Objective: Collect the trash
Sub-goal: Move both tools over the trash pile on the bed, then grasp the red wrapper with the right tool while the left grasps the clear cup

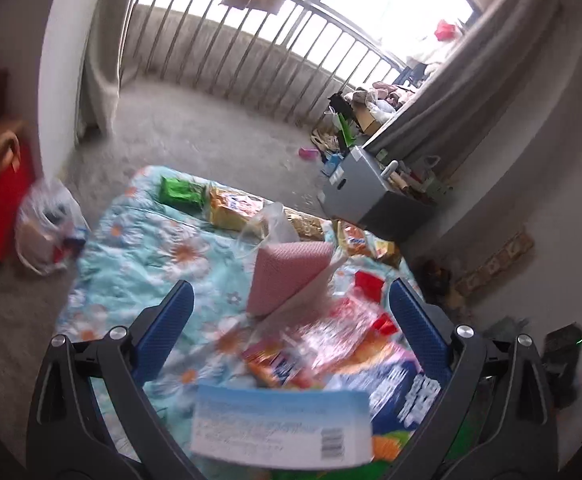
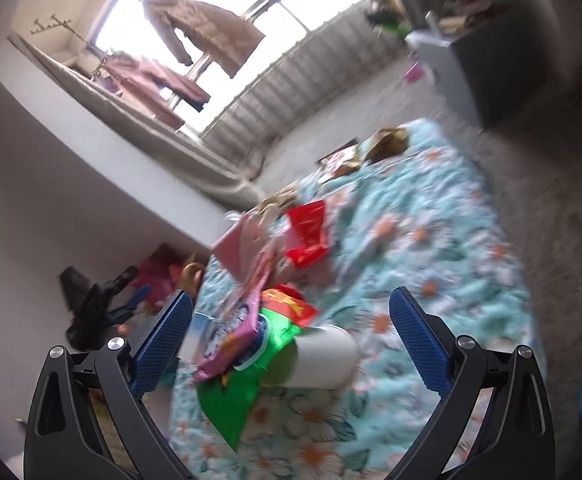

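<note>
Trash lies scattered on a light-blue floral quilt (image 1: 139,240) on the floor. In the left wrist view my left gripper (image 1: 291,300) is open and empty above a pink box (image 1: 287,276), clear plastic wrap (image 1: 331,332), a red-orange snack wrapper (image 1: 275,364) and a white-blue carton (image 1: 283,424) close under the camera. Green (image 1: 183,192) and yellow (image 1: 231,208) snack bags lie farther off. In the right wrist view my right gripper (image 2: 291,308) is open and empty over a white paper cup (image 2: 319,356) lying on its side, a green wrapper (image 2: 235,396), a pink bag (image 2: 235,340) and a red wrapper (image 2: 307,232).
A tied plastic bag (image 1: 47,228) and a red bag (image 1: 3,200) sit left of the quilt. A grey box (image 1: 367,192) stands at the quilt's far right corner, with clutter beyond it. A black bag (image 2: 95,308) lies by the wall. Bare concrete floor (image 1: 211,136) reaches the balcony railing.
</note>
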Available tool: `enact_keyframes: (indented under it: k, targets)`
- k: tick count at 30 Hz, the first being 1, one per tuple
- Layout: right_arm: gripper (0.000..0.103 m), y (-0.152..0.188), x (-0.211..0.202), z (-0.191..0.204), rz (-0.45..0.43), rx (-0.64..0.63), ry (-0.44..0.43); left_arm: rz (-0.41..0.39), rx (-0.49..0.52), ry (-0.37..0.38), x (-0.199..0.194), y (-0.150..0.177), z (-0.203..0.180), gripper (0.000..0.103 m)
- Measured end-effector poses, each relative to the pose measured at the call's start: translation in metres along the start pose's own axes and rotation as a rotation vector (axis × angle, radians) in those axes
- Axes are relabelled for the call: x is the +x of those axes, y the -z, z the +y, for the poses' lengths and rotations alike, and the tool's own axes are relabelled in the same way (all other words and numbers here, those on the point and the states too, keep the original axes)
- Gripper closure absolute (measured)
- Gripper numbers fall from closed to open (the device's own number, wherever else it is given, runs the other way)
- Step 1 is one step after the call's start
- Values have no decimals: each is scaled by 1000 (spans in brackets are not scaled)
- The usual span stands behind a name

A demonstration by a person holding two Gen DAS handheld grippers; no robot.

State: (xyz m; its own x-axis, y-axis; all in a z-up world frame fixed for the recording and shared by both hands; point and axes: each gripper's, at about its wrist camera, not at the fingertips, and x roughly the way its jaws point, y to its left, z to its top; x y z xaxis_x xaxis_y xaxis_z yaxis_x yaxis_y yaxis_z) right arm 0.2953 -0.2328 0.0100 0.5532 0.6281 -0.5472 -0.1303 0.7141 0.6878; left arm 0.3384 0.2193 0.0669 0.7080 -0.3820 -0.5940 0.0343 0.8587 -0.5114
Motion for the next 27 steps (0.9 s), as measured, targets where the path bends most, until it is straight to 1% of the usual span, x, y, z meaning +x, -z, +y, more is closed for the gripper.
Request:
enact_keyframes:
  k: [2, 3, 5, 6, 7, 8, 9, 11, 12, 13, 14, 16, 18, 19, 21, 23, 26, 27]
  targets:
    - [9, -15, 26, -3, 58, 27, -36, 39, -20, 30, 23, -16, 5, 9]
    - [11, -22, 38, -7, 81, 52, -47, 54, -24, 40, 31, -21, 6, 9]
    - [14, -34, 66, -15, 135, 105, -82, 110, -23, 80, 55, -33, 8, 9]
    - [17, -41, 83, -22, 161, 142, -99, 138, -25, 91, 69, -39, 9, 9]
    - [18, -44, 94, -25, 174, 165, -101, 167, -21, 103, 80, -42, 9, 9]
    - [18, -49, 110, -32, 203, 190, -105, 179, -16, 94, 89, -43, 9, 14]
    - [21, -53, 125, -39, 222, 217, -97, 180, -18, 65, 99, -46, 12, 25]
    - [22, -57, 144, -47, 252, 253, -73, 217, -15, 62, 119, -50, 15, 28]
    - [24, -59, 154, -51, 266, 264, -68, 250, -15, 66, 130, -50, 17, 32]
    - [26, -60, 166, -56, 280, 277, -51, 270, -23, 59, 140, -50, 20, 36]
    - [27, -60, 174, -60, 290, 282, -35, 278, -35, 52, 144, -48, 22, 44]
    - [31, -61, 193, -64, 317, 290, -26, 316, -64, 79, 157, -46, 26, 48]
    - [35, -59, 209, -68, 348, 300, -32, 345, -50, 99, 166, -42, 24, 52]
    - [38, -58, 213, -69, 359, 302, -30, 350, -41, 99, 167, -41, 24, 53]
    - [41, -55, 226, -70, 380, 300, -22, 364, -36, 102, 171, -39, 23, 63]
    - [44, -55, 232, -69, 384, 294, -19, 368, -47, 112, 172, -38, 23, 69]
    - [56, -56, 233, -71, 380, 292, -23, 360, -49, 120, 171, -37, 24, 80]
    - [63, -56, 232, -72, 381, 292, -25, 360, -47, 122, 171, -37, 25, 84]
